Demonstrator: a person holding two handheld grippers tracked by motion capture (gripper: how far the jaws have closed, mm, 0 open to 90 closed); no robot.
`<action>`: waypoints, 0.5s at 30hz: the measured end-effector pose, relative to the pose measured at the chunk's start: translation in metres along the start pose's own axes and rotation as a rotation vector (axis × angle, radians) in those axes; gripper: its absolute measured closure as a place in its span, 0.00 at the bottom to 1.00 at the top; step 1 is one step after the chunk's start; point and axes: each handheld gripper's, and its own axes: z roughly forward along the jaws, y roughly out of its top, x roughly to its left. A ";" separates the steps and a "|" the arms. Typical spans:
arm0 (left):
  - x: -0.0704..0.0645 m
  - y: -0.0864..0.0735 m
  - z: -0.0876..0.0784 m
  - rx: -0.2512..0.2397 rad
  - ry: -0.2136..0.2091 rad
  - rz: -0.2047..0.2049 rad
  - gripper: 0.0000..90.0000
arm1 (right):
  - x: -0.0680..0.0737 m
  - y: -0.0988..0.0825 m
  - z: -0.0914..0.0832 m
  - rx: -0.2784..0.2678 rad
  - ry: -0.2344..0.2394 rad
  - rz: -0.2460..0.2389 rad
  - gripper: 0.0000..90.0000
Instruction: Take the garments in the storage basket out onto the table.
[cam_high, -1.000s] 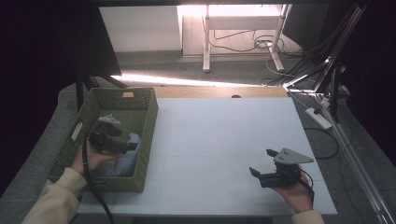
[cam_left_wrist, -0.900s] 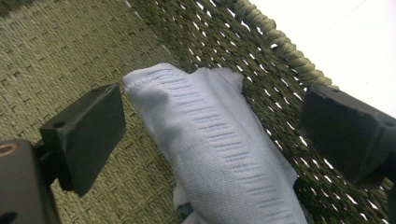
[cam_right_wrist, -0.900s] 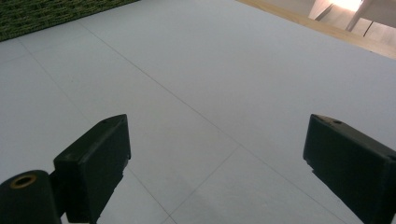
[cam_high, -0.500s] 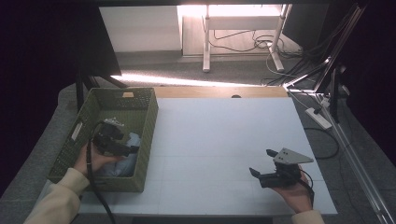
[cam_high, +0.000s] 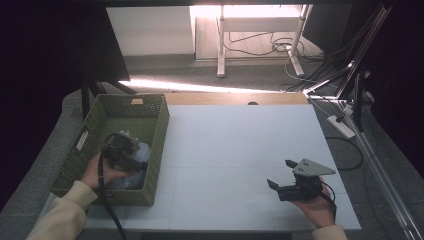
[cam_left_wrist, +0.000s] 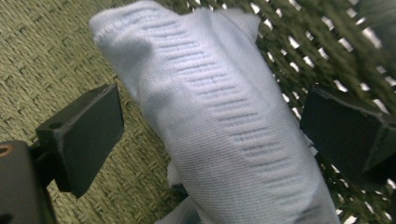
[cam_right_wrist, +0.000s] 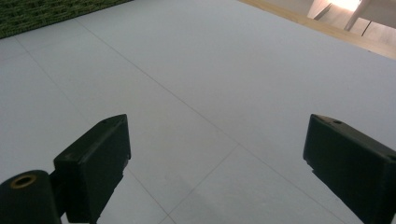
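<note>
Reaching into the green woven basket (cam_high: 90, 150), the left claw (cam_left_wrist: 210, 126) stands wide open around a pale blue ribbed cloth (cam_left_wrist: 224, 121), jaws on either side and not yet closed on it. Cloth lies bunched on the basket floor. The right claw (cam_high: 281, 176) sits open and empty, low over the white tabletop (cam_high: 230, 150). Step judged: pre-grasp. Next move calls for closing on the fold, then lifting clear of the basket wall.
</note>
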 end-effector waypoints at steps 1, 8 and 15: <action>0.000 0.000 0.000 0.000 0.000 0.000 0.07 | 0.000 0.000 0.000 0.001 -0.001 0.000 0.09; 0.000 0.000 0.006 0.041 -0.014 -0.010 0.09 | 0.001 0.000 0.000 0.004 0.001 -0.003 0.09; 0.002 0.002 0.016 0.119 -0.035 -0.011 0.10 | 0.000 0.000 -0.003 -0.019 -0.015 -0.002 0.13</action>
